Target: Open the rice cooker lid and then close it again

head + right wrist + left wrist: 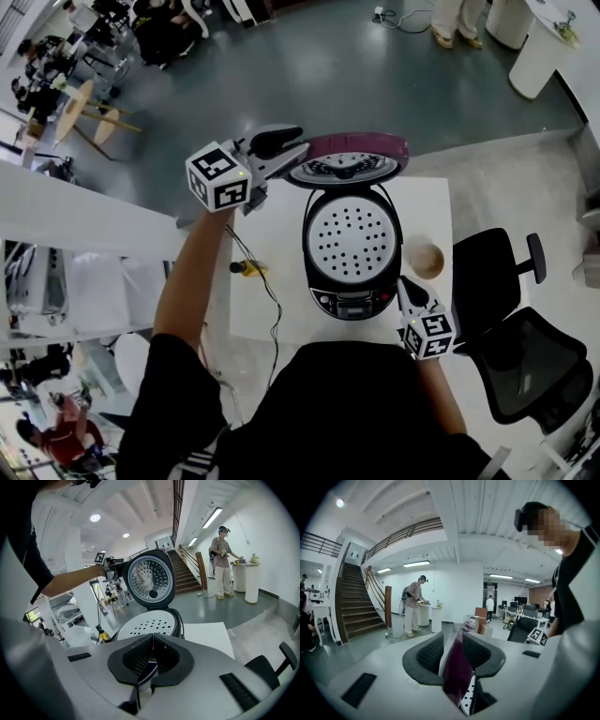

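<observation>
White tabletop, rice cooker open: your left gripper jaws pinch the stiff, probably slick lid at its rim; right gripper jaws closed, empty.

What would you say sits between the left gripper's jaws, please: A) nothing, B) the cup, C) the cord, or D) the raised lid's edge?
D: in the left gripper view the purple edge of the lid fills the gap between the jaws of the left gripper, and the head view shows that gripper up at the raised lid.
</observation>
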Action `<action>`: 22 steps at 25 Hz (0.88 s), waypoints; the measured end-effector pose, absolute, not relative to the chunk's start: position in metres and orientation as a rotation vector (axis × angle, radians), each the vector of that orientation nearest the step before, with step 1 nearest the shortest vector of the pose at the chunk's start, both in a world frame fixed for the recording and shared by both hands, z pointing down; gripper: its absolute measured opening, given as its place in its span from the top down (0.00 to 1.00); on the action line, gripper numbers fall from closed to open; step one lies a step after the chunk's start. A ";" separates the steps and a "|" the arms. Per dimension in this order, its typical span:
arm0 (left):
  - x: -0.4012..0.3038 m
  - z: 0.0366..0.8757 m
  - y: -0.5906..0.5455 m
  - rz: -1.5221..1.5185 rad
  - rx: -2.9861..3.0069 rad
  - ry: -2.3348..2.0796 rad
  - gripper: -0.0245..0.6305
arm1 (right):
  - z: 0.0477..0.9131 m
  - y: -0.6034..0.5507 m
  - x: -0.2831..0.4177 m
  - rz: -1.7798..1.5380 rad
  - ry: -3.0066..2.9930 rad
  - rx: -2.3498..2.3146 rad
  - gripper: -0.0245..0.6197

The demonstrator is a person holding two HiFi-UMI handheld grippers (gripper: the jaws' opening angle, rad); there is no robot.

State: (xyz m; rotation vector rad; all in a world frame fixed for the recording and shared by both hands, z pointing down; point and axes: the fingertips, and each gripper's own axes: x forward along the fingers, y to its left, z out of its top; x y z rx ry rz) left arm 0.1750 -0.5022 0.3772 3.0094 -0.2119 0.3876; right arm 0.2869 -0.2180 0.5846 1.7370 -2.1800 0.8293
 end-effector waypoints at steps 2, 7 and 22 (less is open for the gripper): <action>0.175 0.378 -0.502 0.403 3.000 -0.194 0.78 | 0.586 -0.216 0.287 0.830 -2.173 1.738 0.96; 0.176 0.378 -0.496 0.484 2.935 -0.130 0.78 | 0.581 -0.216 0.279 0.821 -2.184 1.724 0.96; 0.170 0.390 -0.432 0.696 2.991 0.052 0.85 | 0.567 -0.206 0.266 0.769 -2.205 1.772 0.96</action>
